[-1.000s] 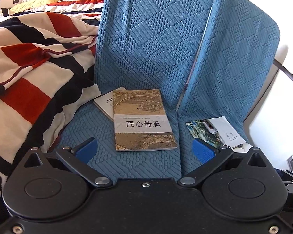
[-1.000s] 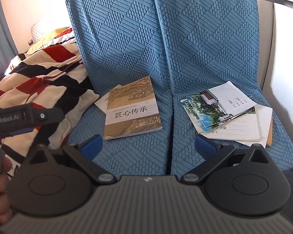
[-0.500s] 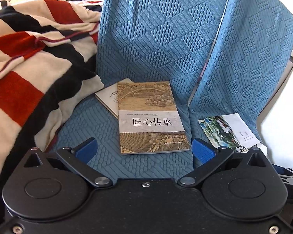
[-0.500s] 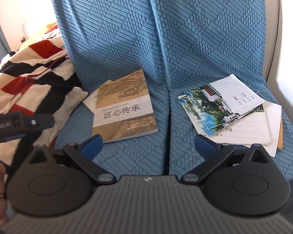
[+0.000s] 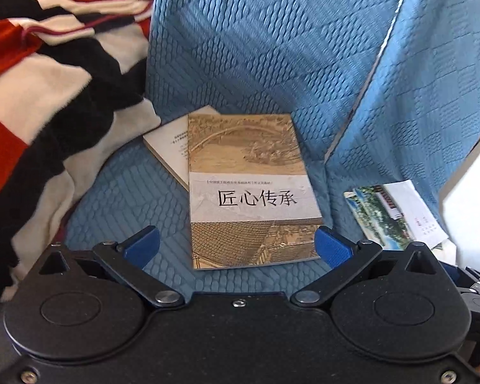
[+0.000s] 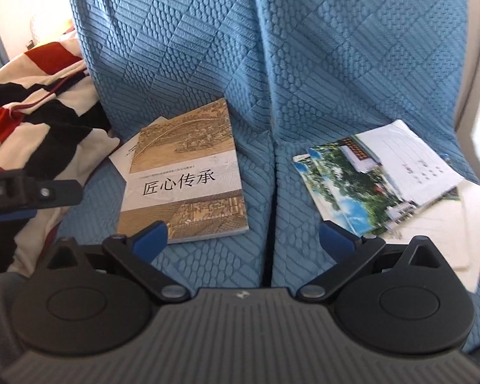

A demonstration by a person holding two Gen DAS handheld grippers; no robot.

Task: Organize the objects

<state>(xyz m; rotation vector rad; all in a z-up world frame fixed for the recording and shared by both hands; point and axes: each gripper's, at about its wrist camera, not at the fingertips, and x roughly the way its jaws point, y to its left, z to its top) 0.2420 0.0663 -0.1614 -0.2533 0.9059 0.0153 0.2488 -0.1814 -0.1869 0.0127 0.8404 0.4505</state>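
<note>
A tan book with black Chinese title characters (image 5: 251, 192) (image 6: 188, 176) lies on the left blue sofa seat, on top of a white booklet (image 5: 171, 150) (image 6: 124, 156). On the right seat lies a loose pile of picture postcards and papers (image 6: 384, 179) (image 5: 396, 214). My left gripper (image 5: 236, 246) is open and hovers just before the book's near edge, its blue pads either side of it. My right gripper (image 6: 244, 236) is open above the seam between the two seats, the book at its left pad, the postcards at its right pad. Nothing is held.
A red, black and cream striped blanket (image 5: 48, 96) (image 6: 32, 102) is heaped on the left of the sofa. The blue textured backrests (image 6: 272, 48) rise behind the seats. The left gripper's body (image 6: 22, 192) shows at the left of the right wrist view.
Both grippers have moved forward and down toward the seats; the book and postcards look larger and nearer. The left gripper now has the book's near edge between its pads.
</note>
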